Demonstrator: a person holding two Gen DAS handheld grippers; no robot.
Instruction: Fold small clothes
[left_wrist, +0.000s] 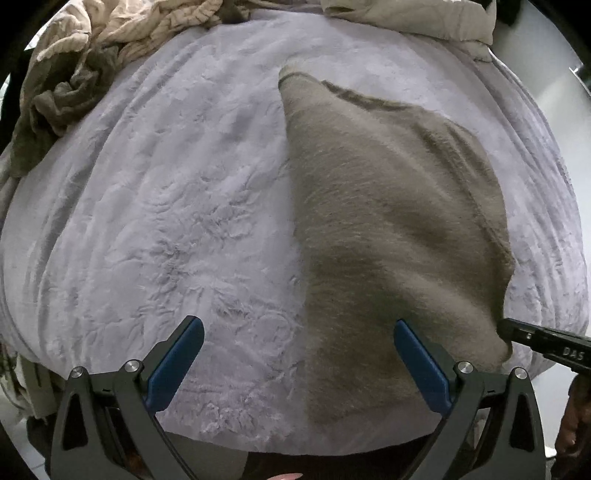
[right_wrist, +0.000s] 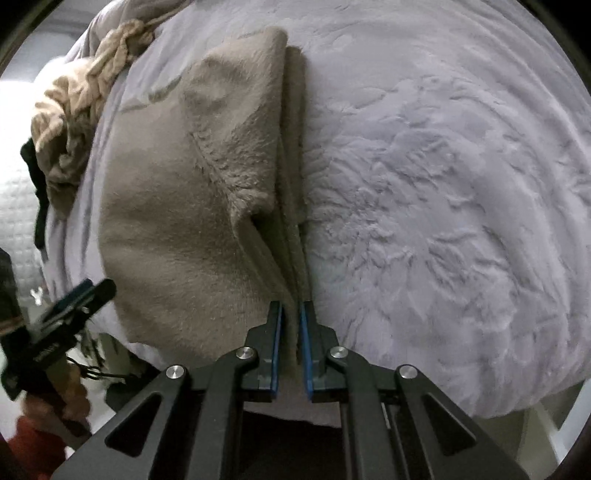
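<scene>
A fuzzy taupe garment (left_wrist: 391, 206) lies on the lavender plush blanket (left_wrist: 155, 206). My left gripper (left_wrist: 299, 332) is open above its near left edge, one blue pad over the blanket and the other over the cloth. The right gripper (left_wrist: 517, 332) enters from the right edge at the garment's near right corner. In the right wrist view the same taupe garment (right_wrist: 177, 221) spreads to the left, and my right gripper (right_wrist: 291, 314) is shut on its folded edge, which runs straight ahead between the pads. The left gripper (right_wrist: 88, 291) shows blurred at lower left.
A heap of crumpled beige and olive clothes (left_wrist: 70, 74) sits at the back left of the bed, seen also as the beige heap (right_wrist: 77, 107). A beige cover (left_wrist: 406, 18) lies along the far edge. The bed's near edge (right_wrist: 517, 402) is close below the grippers.
</scene>
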